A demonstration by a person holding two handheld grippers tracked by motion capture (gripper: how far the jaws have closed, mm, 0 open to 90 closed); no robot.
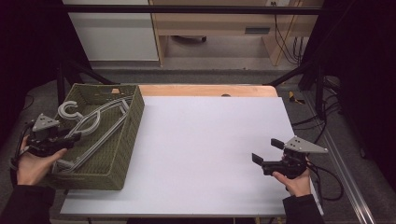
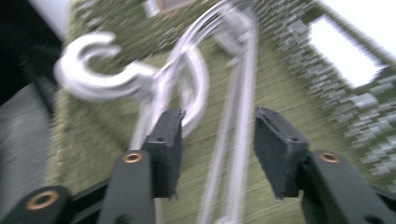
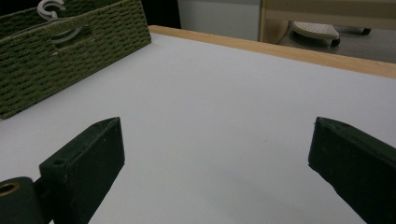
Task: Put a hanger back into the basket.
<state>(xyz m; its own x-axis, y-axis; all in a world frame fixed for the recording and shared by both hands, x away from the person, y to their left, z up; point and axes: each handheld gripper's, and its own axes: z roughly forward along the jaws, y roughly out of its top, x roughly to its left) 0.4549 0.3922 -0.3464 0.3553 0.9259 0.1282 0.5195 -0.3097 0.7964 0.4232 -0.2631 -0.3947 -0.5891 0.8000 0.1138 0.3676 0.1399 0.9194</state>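
Judged nearly finished: grey hangers [image 1: 95, 123] lying slantwise inside the woven green basket [image 1: 133, 116] at the table's [image 1: 210, 154] left edge, left gripper [image 1: 70, 137] half-open over them and gripping nothing, right gripper [image 1: 266, 151] wide and empty near the right edge.

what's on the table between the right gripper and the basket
Nothing: in the high view the white table is bare between the right hand-held gripper and the green basket holding the hangers.
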